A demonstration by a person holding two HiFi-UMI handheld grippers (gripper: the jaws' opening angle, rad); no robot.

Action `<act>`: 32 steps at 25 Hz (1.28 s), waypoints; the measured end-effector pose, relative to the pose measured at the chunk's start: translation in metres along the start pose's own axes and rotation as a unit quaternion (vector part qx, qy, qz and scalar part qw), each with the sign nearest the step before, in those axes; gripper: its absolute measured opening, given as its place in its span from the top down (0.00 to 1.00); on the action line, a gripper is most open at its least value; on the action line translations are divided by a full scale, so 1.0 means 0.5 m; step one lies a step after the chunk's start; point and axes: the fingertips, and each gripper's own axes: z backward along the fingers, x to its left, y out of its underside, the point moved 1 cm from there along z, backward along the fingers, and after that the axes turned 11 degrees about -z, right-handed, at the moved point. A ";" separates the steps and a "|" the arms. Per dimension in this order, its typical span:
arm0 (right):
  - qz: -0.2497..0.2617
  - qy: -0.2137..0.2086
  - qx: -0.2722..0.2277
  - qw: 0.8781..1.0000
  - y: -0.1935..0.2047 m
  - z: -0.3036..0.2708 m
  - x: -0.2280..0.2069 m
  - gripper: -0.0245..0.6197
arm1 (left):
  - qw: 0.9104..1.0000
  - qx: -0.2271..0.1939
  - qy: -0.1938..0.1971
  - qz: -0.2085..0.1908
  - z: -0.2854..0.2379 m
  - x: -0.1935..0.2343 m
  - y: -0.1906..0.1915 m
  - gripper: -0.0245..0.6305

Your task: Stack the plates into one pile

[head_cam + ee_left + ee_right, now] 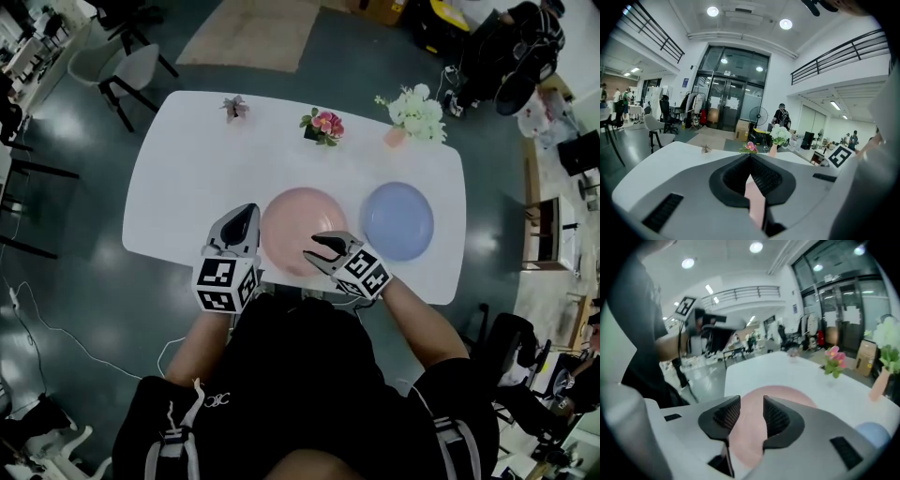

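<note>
- Right now the pink plate (298, 220) is lying flat on the white table (187, 178). The blue plate (397, 220) is sitting just to the right of it, not touching, so nothing is being stacked yet.
- The right gripper (312, 247) is hovering at the pink plate's near rim. Its jaws are standing clearly apart with pink showing in the gap between them, and they are clamping nothing.
- The left gripper (249, 212) is sitting at the pink plate's left edge with its jaws closed tip to tip. A sliver of pink is showing through the slot behind the tips, but the jaws seem to be gripping nothing.
- Judging by this, the step in hand is taking hold of the pink plate's rim. The right jaws are likely needing to go one over and one under the rim, deep enough for it to seat on the ribbed pads before closing.
- Lifting level and lowering centred over the blue plate is looking wise. A shallow pinch is risking a tipping or slipping plate.
</note>
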 end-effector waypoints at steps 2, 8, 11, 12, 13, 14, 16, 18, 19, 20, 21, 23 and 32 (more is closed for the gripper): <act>-0.025 0.050 -0.092 0.994 -0.090 0.030 -0.025 0.74 | 1.000 -0.005 0.000 -0.002 -0.007 0.006 -0.013 0.94; -0.062 0.210 -0.307 0.926 -0.274 0.164 -0.094 0.91 | 0.999 -0.029 0.006 -0.011 -0.028 0.005 -0.072 0.94; -0.070 0.266 -0.366 0.889 -0.319 0.227 -0.104 0.94 | 0.999 -0.042 0.012 -0.019 -0.038 -0.006 -0.103 0.94; -0.073 0.278 -0.381 0.879 -0.330 0.246 -0.103 0.94 | 0.999 -0.047 0.015 -0.022 -0.041 -0.010 -0.113 0.94; -0.074 0.290 -0.392 0.870 -0.340 0.263 -0.101 0.94 | 0.998 -0.053 0.018 -0.024 -0.043 -0.014 -0.124 0.94; -0.073 0.302 -0.400 0.862 -0.348 0.278 -0.099 0.94 | 0.998 -0.058 0.021 -0.028 -0.045 -0.019 -0.134 0.94; -0.069 0.321 -0.408 0.852 -0.361 0.299 -0.095 0.94 | 0.997 -0.068 0.027 -0.033 -0.047 -0.025 -0.155 0.94; -0.067 0.328 -0.410 0.849 -0.369 0.308 -0.092 0.94 | 0.996 -0.075 0.032 -0.036 -0.046 -0.029 -0.170 0.94; -0.066 0.329 -0.410 0.848 -0.372 0.309 -0.091 0.94 | 0.996 -0.077 0.034 -0.037 -0.046 -0.030 -0.176 0.94; -0.066 0.331 -0.410 0.847 -0.375 0.310 -0.091 0.94 | 0.995 -0.080 0.037 -0.038 -0.047 -0.030 -0.180 0.94; -0.066 0.333 -0.411 0.846 -0.377 0.310 -0.091 0.94 | 0.995 -0.082 0.040 -0.039 -0.047 -0.029 -0.182 0.94; -0.068 0.335 -0.415 0.843 -0.381 0.311 -0.088 0.94 | 0.995 -0.084 0.047 -0.040 -0.047 -0.027 -0.185 0.94; -0.079 0.368 -0.410 0.831 -0.398 0.297 -0.042 0.94 | 0.989 -0.093 0.108 -0.027 -0.023 -0.001 -0.192 0.94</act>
